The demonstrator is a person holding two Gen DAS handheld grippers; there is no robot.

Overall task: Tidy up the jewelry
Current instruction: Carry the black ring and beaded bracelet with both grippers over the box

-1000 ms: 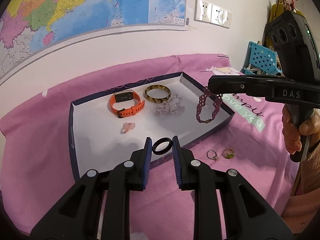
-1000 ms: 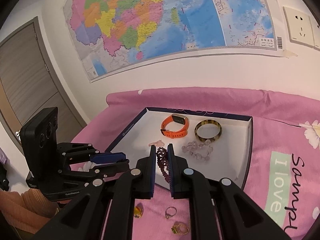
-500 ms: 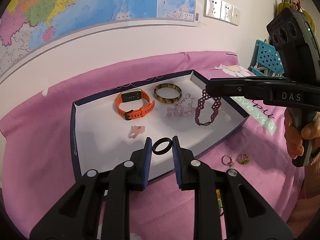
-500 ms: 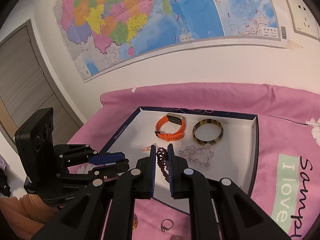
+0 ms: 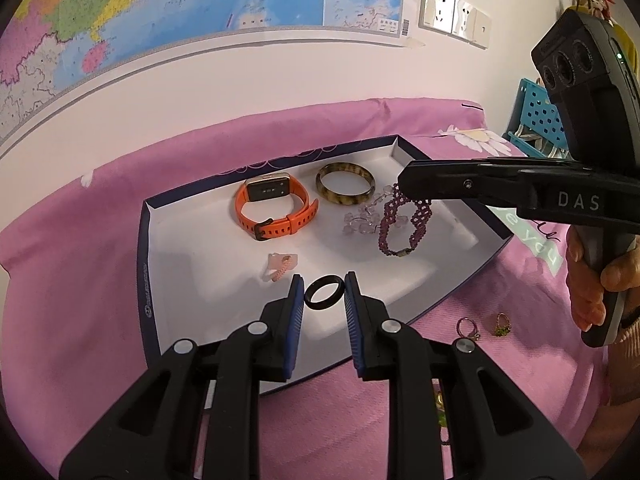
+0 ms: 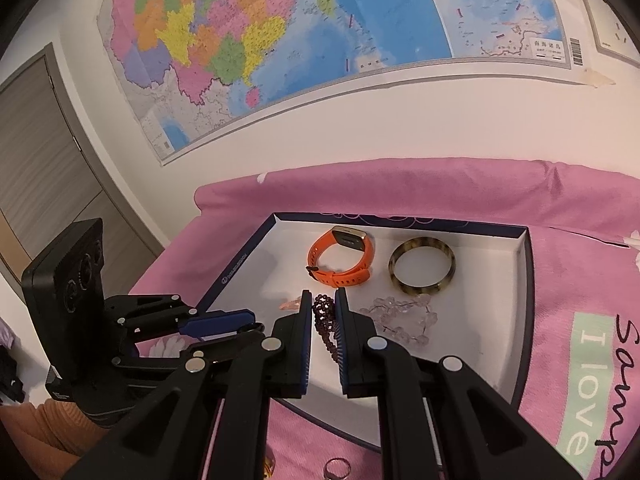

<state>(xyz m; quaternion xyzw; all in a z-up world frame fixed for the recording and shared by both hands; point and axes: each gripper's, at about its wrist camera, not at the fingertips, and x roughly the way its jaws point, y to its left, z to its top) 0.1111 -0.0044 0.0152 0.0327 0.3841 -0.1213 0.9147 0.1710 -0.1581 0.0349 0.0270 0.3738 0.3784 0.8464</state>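
In the left wrist view, the left gripper [image 5: 324, 294] pinches a black ring [image 5: 324, 297] between its narrow-set blue pads at lower centre. Over the last second the white box lid [image 5: 146, 264] has grown larger and slid down beneath the ring, so the ring now hangs above the tray floor rather than its near rim, probably ready to be set down. The right gripper [image 5: 404, 192] enters from the right, a purple beaded bracelet [image 5: 404, 226] dangling from its tip beside the clear crystal bracelet [image 5: 362, 220]; two rings [image 5: 484, 325] wait on the pink sheet [image 5: 80, 248] at lower right. In the right wrist view, the right gripper [image 6: 323, 322] is nearly closed on the purple beaded bracelet [image 6: 322, 314], and the tray has drawn closer, with the orange smartwatch [image 6: 342, 258] and tortoiseshell bangle [image 6: 422, 270] at centre.
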